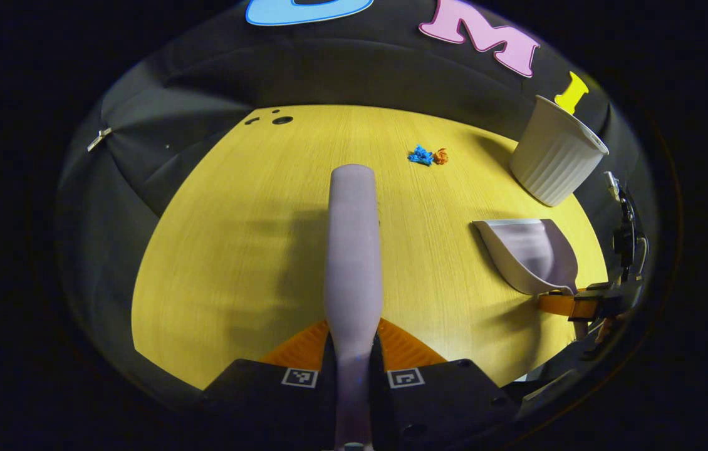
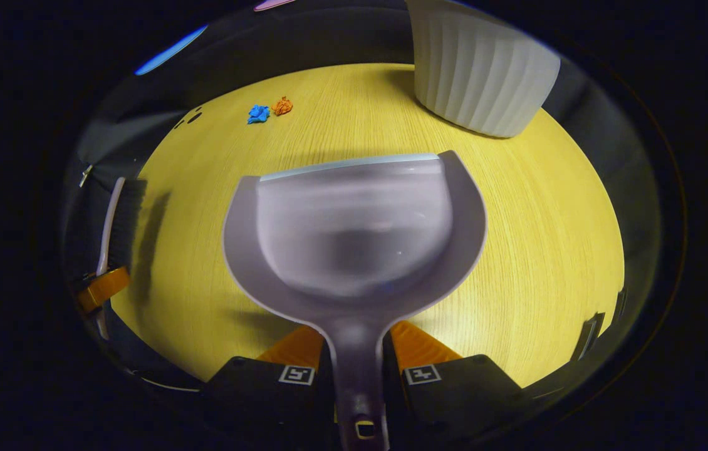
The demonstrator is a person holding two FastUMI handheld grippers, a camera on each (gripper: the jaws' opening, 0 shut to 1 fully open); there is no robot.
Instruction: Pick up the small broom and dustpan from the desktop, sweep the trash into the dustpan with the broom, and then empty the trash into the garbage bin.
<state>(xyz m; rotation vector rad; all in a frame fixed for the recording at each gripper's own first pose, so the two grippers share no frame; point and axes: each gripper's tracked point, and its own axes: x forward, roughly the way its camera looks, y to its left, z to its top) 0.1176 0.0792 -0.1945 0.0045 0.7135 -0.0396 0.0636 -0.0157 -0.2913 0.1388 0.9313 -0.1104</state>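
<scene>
- In the left gripper view, my left gripper (image 1: 354, 351) is pinching the broom (image 1: 354, 250) by its handle, with an orange finger pressing on each side, and the pale lilac body is running straight up toward 12 o'clock over the yellow desk (image 1: 235, 250).
- In the same view, the 2 bits of trash are lying on the desk at about 1 o'clock from the broom's far end: a blue scrap (image 1: 420, 155) and an orange scrap (image 1: 440, 156), just beside each other and possibly touching.
- The white ribbed bin (image 1: 556, 153) is standing at the desk's far right edge, at 2 o'clock, well apart from the scraps.
- At 3 o'clock in that view I am seeing the dustpan (image 1: 526, 254) held above the desk, with the other gripper's orange finger at its handle.
- In the right gripper view, my right gripper (image 2: 359, 357) is clamping the dustpan (image 2: 354, 232) by its handle, 1 orange finger on each side, and the scoop is opening toward 12 o'clock.
- The pan looks to be hanging above the desk (image 2: 548, 250), casting a shadow beneath it.
- From here the blue scrap (image 2: 258, 114) and orange scrap (image 2: 282, 106) are sitting at 11 o'clock, and the bin (image 2: 482, 72) at 1 o'clock.
- At 9 o'clock the broom (image 2: 117, 225) is showing side-on, dark bristles pointing at the desk, in the left gripper's orange finger.
</scene>
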